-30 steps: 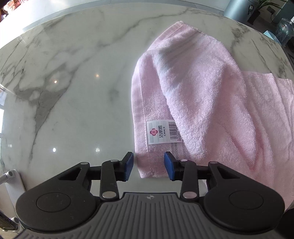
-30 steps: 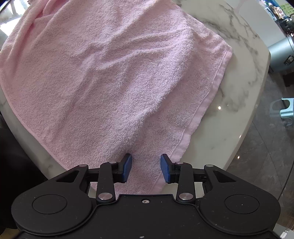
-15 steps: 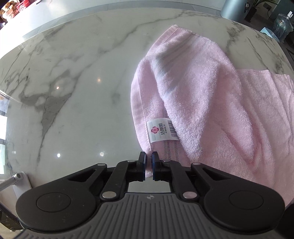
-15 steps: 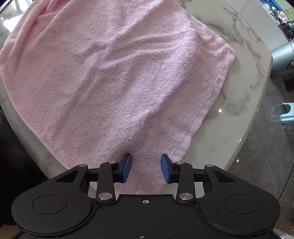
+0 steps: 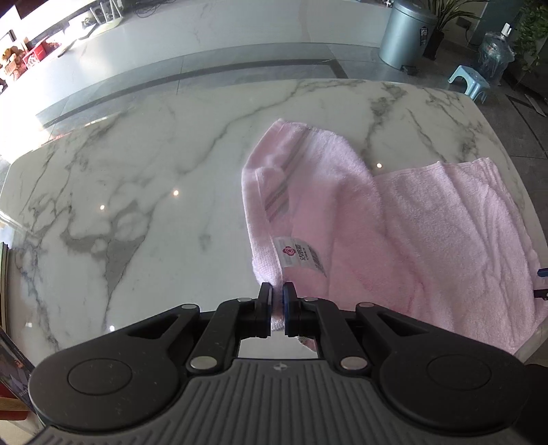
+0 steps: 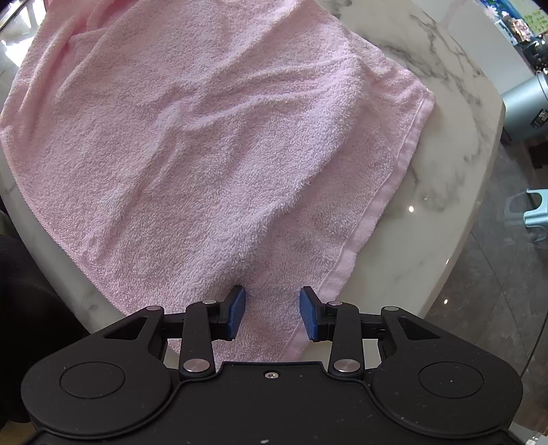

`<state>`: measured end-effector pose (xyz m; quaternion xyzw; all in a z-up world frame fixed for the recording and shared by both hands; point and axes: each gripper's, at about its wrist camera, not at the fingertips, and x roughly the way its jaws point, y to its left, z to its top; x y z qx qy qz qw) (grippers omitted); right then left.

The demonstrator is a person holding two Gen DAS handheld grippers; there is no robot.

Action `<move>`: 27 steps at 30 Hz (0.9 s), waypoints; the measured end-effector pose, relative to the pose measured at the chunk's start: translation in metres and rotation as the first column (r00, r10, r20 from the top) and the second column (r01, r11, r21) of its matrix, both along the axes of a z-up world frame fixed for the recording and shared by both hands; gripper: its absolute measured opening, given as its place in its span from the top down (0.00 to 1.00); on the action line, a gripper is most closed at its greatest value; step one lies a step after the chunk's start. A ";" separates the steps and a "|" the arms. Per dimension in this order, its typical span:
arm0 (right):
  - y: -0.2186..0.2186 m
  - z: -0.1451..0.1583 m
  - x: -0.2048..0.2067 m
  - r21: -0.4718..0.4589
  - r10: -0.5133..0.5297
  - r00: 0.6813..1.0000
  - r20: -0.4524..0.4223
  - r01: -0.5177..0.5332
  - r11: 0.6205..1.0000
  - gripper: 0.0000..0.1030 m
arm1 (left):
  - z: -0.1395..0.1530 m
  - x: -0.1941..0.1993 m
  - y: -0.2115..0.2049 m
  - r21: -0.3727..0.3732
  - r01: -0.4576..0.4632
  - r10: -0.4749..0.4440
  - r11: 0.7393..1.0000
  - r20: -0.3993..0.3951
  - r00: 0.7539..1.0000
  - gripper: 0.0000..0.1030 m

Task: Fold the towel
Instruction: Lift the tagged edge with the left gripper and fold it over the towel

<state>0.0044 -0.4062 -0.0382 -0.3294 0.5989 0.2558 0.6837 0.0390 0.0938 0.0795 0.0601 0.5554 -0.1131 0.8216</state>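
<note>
A pink towel [image 5: 411, 232] lies on the marble table [image 5: 137, 191], its left end folded over, with a white label [image 5: 299, 255] near the corner. My left gripper [image 5: 278, 303] is shut on that near corner of the towel and holds it raised above the table. In the right wrist view the towel [image 6: 205, 137] spreads flat across the table. My right gripper [image 6: 272, 313] is open, its blue pads [image 6: 236, 316] on either side of the towel's near corner, just above the cloth.
The table's rounded edge [image 6: 472, 219] runs close on the right, with floor beyond. A grey bin [image 5: 407, 32], a light blue stool [image 5: 471, 80] and a water bottle [image 5: 495, 56] stand on the floor past the table's far side.
My left gripper shut on the towel's corner, then lifted it and pulled back, so more of the table and room shows. My right gripper stayed open and barely moved.
</note>
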 end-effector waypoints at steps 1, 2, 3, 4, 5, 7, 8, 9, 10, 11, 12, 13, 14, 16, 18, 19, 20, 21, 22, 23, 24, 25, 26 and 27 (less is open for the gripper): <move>-0.003 0.000 -0.001 0.004 -0.002 1.000 0.001 0.002 1.000 0.67 | 0.006 -0.002 -0.008 -0.002 0.019 -0.019 1.000 0.011 1.000 0.95; -0.007 0.000 -0.002 0.011 -0.006 1.000 0.001 0.006 1.000 0.67 | 0.012 -0.005 -0.016 -0.004 0.039 -0.039 0.999 0.020 0.999 0.95; -0.010 0.000 -0.002 0.017 -0.010 1.000 0.000 0.010 1.000 0.67 | 0.017 -0.007 -0.024 -0.004 0.057 -0.057 0.998 0.028 0.998 0.95; -0.013 -0.001 -0.003 0.026 -0.017 1.000 -0.001 0.017 1.000 0.67 | 0.021 -0.009 -0.031 -0.002 0.077 -0.076 0.997 0.036 0.996 0.95; -0.018 -0.001 -0.003 0.035 -0.023 1.000 -0.002 0.023 0.999 0.67 | 0.026 -0.011 -0.039 0.001 0.096 -0.096 0.995 0.043 0.994 0.95; -0.024 -0.001 -0.005 0.044 -0.027 1.000 0.001 0.027 0.999 0.67 | 0.035 -0.016 -0.056 0.003 0.140 -0.140 0.990 0.057 0.988 0.95; -0.027 -0.001 -0.007 0.048 -0.027 1.000 0.004 0.026 0.999 0.67 | 0.039 -0.018 -0.064 0.003 0.159 -0.159 0.987 0.061 0.985 0.95; -0.030 -0.002 -0.009 0.050 -0.025 1.000 0.007 0.024 0.998 0.67 | 0.043 -0.021 -0.074 0.005 0.183 -0.183 0.983 0.066 0.981 0.95; -0.033 -0.002 -0.010 0.052 -0.022 1.000 0.010 0.021 0.998 0.67 | 0.047 -0.023 -0.085 0.006 0.209 -0.208 0.978 0.071 0.975 0.95; -0.036 -0.002 -0.012 0.055 -0.020 1.000 0.012 0.020 0.998 0.67 | 0.051 -0.025 -0.096 0.007 0.232 -0.232 0.973 0.075 0.970 0.95; -0.039 -0.002 -0.013 0.058 -0.019 1.000 0.013 0.019 0.998 0.67 | 0.054 -0.027 -0.105 0.006 0.251 -0.251 0.968 0.078 0.965 0.95; -0.042 -0.003 -0.014 0.060 -0.018 1.000 0.014 0.017 0.998 0.67 | 0.057 -0.029 -0.114 0.006 0.272 -0.271 0.962 0.081 0.959 0.95; -0.045 -0.003 -0.016 0.063 -0.014 1.000 0.015 0.013 0.998 0.67 | 0.060 -0.031 -0.125 0.005 0.293 -0.292 0.956 0.084 0.953 0.95; -0.052 -0.004 -0.019 0.067 -0.006 1.000 0.020 0.005 0.998 0.67 | 0.065 -0.034 -0.144 0.004 0.332 -0.331 0.943 0.090 0.939 0.95; -0.060 -0.005 -0.023 0.076 -0.001 1.000 0.024 -0.001 0.997 0.67 | 0.069 -0.040 -0.160 0.003 0.369 -0.367 0.929 0.095 0.925 0.95; -0.063 -0.005 -0.024 0.081 0.000 1.000 0.025 -0.002 0.997 0.67 | 0.071 -0.044 -0.171 -0.001 0.392 -0.390 0.920 0.097 0.916 0.95; -0.067 -0.006 -0.025 0.087 -0.001 1.000 0.026 -0.001 0.996 0.67 | 0.073 -0.047 -0.179 -0.005 0.409 -0.407 0.912 0.097 0.908 0.95; -0.073 -0.006 -0.027 0.095 -0.003 1.000 0.026 0.000 0.995 0.67 | 0.074 -0.050 -0.189 -0.009 0.431 -0.428 0.902 0.098 0.898 0.95; -0.078 -0.007 -0.028 0.105 -0.006 1.000 0.026 0.003 0.994 0.67 | 0.075 -0.055 -0.200 -0.016 0.454 -0.450 0.891 0.098 0.887 0.95; -0.082 -0.007 -0.029 0.115 -0.010 1.000 0.024 0.007 0.993 0.67 | 0.077 -0.058 -0.209 -0.029 0.475 -0.470 0.880 0.096 0.877 0.95; -0.087 -0.007 -0.030 0.126 -0.014 1.000 0.023 0.011 0.992 0.67 | 0.078 -0.062 -0.218 -0.045 0.494 -0.489 0.868 0.093 0.867 0.95; -0.092 -0.008 -0.031 0.137 -0.018 1.000 0.021 0.015 0.991 0.67 | 0.079 -0.066 -0.226 -0.059 0.511 -0.505 0.857 0.090 0.858 0.95; -0.099 -0.008 -0.032 0.152 -0.024 1.000 0.018 0.021 0.988 0.67 | 0.079 -0.069 -0.236 -0.070 0.530 -0.524 0.845 0.089 0.847 0.95; -0.100 -0.007 -0.031 0.167 -0.030 0.999 0.016 0.027 0.986 0.67 | 0.078 -0.073 -0.244 -0.079 0.546 -0.539 0.834 0.088 0.837 0.95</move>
